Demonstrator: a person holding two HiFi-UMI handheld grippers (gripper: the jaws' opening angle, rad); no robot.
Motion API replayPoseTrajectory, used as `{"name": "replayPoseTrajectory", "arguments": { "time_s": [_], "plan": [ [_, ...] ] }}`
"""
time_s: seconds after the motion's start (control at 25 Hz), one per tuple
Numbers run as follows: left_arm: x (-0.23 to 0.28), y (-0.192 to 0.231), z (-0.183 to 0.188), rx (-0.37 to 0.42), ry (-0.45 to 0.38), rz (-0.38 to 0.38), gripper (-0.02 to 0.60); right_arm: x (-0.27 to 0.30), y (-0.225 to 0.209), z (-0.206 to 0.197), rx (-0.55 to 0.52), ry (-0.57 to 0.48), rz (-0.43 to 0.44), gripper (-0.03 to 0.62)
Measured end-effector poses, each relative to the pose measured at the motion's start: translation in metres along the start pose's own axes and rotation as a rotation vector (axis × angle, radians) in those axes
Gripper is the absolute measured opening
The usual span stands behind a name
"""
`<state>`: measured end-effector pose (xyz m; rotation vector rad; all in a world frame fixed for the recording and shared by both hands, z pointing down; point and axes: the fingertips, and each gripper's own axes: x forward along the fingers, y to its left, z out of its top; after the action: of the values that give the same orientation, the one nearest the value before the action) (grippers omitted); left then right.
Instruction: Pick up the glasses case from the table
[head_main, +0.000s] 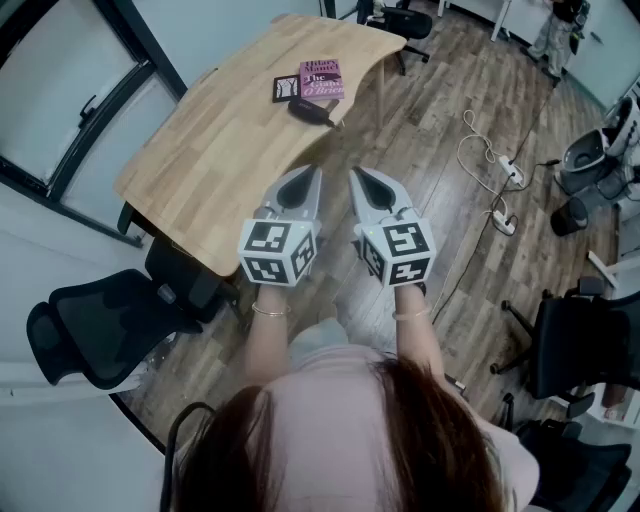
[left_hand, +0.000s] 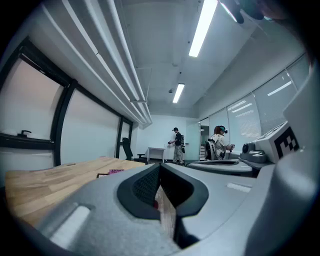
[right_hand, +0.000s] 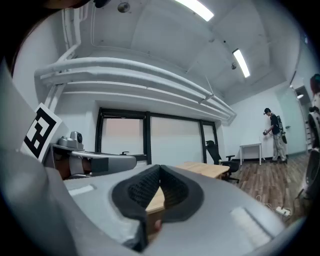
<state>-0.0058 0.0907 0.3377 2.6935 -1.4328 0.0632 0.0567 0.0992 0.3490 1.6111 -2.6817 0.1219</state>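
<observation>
The glasses case (head_main: 312, 111), dark and oblong, lies near the far right edge of the wooden table (head_main: 220, 160), just in front of a pink book (head_main: 321, 79). Both grippers hover side by side over the floor, short of the table's near corner and pointing level towards it. My left gripper (head_main: 310, 175) is shut with nothing in it, its tips meeting (left_hand: 160, 167). Beside it, my right gripper (head_main: 360, 177) is shut and empty too (right_hand: 160, 170). The case is hidden in both gripper views; only the book's edge (left_hand: 116, 171) shows.
A small black booklet (head_main: 286, 88) lies left of the book. Black office chairs stand at the table's near left (head_main: 95, 325), at its far end (head_main: 410, 22) and at the right (head_main: 585, 340). Cables and power strips (head_main: 500, 175) run across the wooden floor. Two people (left_hand: 176, 145) stand far off.
</observation>
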Motion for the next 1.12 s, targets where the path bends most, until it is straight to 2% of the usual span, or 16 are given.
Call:
{"name": "replayPoseTrajectory", "arguments": {
  "time_s": [0.56, 1.12],
  "plan": [
    [0.018, 0.055, -0.007, -0.017, 0.019, -0.048, 0.008, 0.057, 0.015, 0.000, 0.015, -0.007, 0.003, 0.003],
    [0.030, 0.098, -0.008, -0.033, 0.016, -0.107, 0.008, 0.105, 0.026, 0.008, -0.003, -0.030, -0.037, 0.003]
  ]
}}
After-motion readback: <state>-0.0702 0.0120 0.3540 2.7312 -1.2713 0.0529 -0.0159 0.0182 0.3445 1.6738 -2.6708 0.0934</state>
